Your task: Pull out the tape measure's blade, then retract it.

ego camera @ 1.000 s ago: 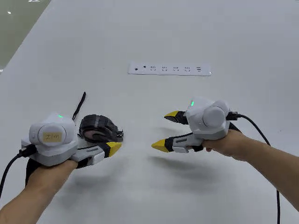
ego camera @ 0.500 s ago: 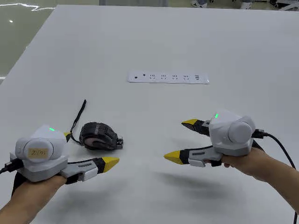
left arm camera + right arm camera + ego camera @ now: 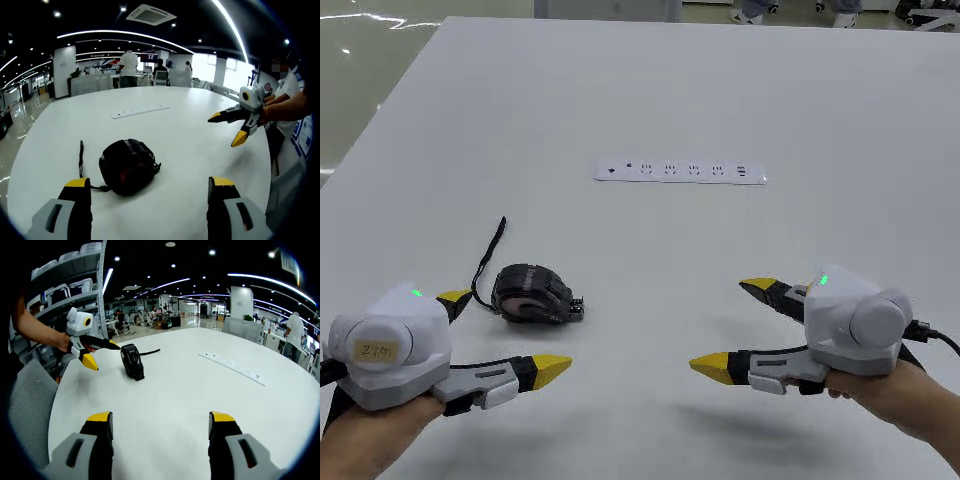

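Left gripper (image 3: pixel 505 332) is held in the person's hand at the near left of the white table (image 3: pixel 620 90), jaws spread wide and gripping nothing. The tape measure (image 3: pixel 532 293), a black case, lies on its side on the table just beside the tip of this gripper's far jaw, apart from it. In the left gripper view the case sits just ahead of the opening between the two yellow tips. A black wrist strap (image 3: pixel 490 250) trails from the case toward the far left. Right gripper (image 3: pixel 730 326) hangs above the table at the near right, well apart from the tape measure, jaws likewise wide and empty, tips pointing left. A white power strip (image 3: pixel 681 171) lies flat farther back, near the table's middle
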